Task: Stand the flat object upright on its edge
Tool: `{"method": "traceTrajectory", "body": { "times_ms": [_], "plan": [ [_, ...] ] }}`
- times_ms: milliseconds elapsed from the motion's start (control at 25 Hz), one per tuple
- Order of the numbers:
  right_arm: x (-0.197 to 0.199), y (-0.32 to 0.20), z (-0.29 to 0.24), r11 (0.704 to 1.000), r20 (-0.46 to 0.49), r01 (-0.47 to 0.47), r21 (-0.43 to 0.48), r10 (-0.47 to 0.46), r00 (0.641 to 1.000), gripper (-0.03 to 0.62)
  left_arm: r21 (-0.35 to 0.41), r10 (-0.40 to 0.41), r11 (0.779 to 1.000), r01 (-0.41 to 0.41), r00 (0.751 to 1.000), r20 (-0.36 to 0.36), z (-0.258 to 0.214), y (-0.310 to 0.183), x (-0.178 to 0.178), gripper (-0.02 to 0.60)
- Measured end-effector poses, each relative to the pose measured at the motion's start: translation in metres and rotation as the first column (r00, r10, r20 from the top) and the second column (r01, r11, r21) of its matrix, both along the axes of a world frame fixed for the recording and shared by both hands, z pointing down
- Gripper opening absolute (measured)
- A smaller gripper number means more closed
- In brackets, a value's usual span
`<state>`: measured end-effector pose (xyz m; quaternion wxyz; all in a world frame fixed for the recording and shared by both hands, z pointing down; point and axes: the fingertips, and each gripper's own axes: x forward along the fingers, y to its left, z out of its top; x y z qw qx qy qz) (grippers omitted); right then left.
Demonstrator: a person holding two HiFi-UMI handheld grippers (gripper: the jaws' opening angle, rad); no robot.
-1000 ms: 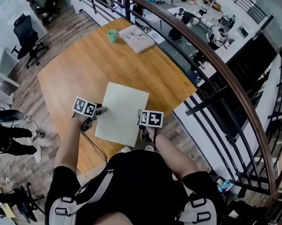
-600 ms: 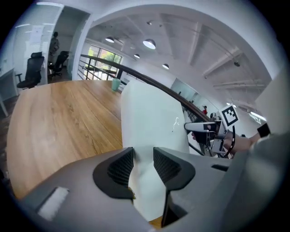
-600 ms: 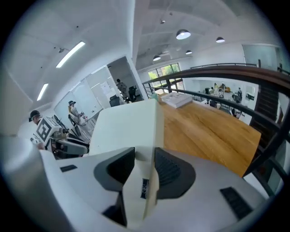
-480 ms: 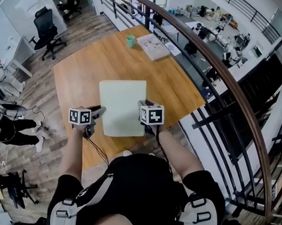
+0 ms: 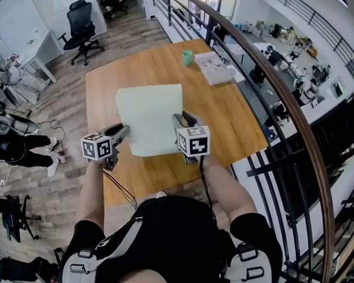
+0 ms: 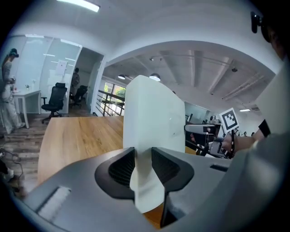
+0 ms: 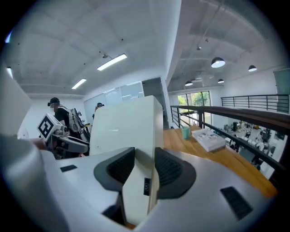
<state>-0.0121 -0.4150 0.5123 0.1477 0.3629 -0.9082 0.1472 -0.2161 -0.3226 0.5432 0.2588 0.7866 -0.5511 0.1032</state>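
Note:
A pale, flat rectangular board (image 5: 150, 118) is held off the wooden table (image 5: 222, 116) between both grippers. My left gripper (image 5: 123, 132) takes its left edge. In the left gripper view its jaws are closing, and both pads touch the board (image 6: 154, 118) at the left gripper (image 6: 143, 163). My right gripper (image 5: 179, 121) is shut on the board's right edge. In the right gripper view the board (image 7: 124, 127) stands on edge between the pads of the right gripper (image 7: 144, 165). The board's lower edge is hidden behind the gripper bodies.
A green cup (image 5: 187, 57) and a stack of printed sheets (image 5: 214, 68) lie at the table's far end. A curved wooden railing (image 5: 279, 88) runs along the right, with a drop beyond it. An office chair (image 5: 80, 22) and a person (image 5: 15, 149) are to the left.
The board has come up from lying flat near the table's front edge and now stands tilted between the grippers. Both grippers have risen with it, and the left jaws have closed onto its edge.

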Motion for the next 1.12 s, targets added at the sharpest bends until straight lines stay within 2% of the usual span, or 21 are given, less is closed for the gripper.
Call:
{"method": "traceTrajectory", "body": {
  "times_ms": [120,240,480,680,880,1120],
  "plan": [
    [-0.018,-0.005,-0.019,0.994,0.019,0.043,0.105,-0.045,0.999,0.141,0.054,-0.046,0.998,0.044,0.998,0.042,-0.013,0.001,-0.014,0.118],
    [-0.034,-0.006,-0.036,0.975,0.034,0.081,0.208,-0.091,0.995,0.141,0.104,-0.096,0.991,0.086,0.991,0.09,-0.024,0.004,-0.025,0.117],
    [-0.062,-0.016,-0.047,0.942,0.057,0.151,0.3,-0.175,0.983,0.141,0.223,-0.207,0.959,0.175,0.97,0.128,-0.043,0.005,-0.048,0.115],
    [-0.082,-0.018,-0.039,0.915,0.036,0.207,0.346,-0.234,0.972,0.141,0.257,-0.281,0.938,0.234,0.945,0.169,-0.038,0.011,-0.062,0.115],
    [-0.101,-0.019,-0.016,0.9,0.007,0.26,0.351,-0.28,0.96,0.141,0.249,-0.343,0.923,0.293,0.921,0.185,-0.018,0.021,-0.073,0.114],
    [-0.115,-0.02,0.015,0.9,-0.04,0.296,0.32,-0.299,0.953,0.141,0.216,-0.378,0.916,0.338,0.908,0.181,0.008,0.029,-0.08,0.114]
  ]
}}
